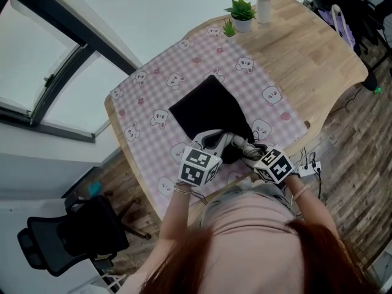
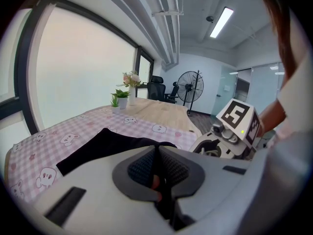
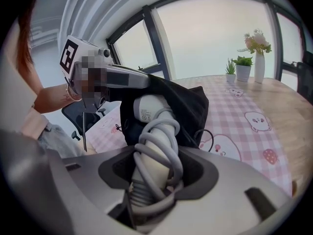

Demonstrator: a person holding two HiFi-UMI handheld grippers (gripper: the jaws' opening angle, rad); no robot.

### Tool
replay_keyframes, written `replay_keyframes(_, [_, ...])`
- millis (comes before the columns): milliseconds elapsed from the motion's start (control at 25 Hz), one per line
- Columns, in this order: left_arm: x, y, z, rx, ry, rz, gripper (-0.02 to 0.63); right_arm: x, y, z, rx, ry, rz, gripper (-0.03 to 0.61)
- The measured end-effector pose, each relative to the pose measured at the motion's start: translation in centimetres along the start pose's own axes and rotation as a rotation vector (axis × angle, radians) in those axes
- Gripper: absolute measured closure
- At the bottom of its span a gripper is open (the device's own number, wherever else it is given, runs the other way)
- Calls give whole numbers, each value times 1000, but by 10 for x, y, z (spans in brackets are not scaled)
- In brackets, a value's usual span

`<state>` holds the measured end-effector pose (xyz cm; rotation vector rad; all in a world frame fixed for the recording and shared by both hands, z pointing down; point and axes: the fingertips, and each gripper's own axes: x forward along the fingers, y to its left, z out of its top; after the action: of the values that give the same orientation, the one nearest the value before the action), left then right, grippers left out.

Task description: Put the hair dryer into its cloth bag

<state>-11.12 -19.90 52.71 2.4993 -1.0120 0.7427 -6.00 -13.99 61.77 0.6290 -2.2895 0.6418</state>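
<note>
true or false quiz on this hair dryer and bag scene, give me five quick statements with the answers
1. The right gripper grips the hair dryer by its cord-wrapped handle. True.
2. The left gripper is wide open. False: its jaws are shut, pinching the cloth bag at its edge.
3. The cloth bag is white. False: it is black.
4. A vase of flowers stands at the far end of the table. True.
5. The hair dryer is fully inside the cloth bag. False: its handle is outside, in the right gripper.
</note>
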Motion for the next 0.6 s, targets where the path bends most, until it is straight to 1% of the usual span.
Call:
replay_keyframes(320, [-1,-2,5,-9,-17,-7,588,10,-1,9,2,4,-27,362])
replay_keyframes(600, [-2,-9,6,7,-20,-11,588,18,-4,20,-11,5,-42,360])
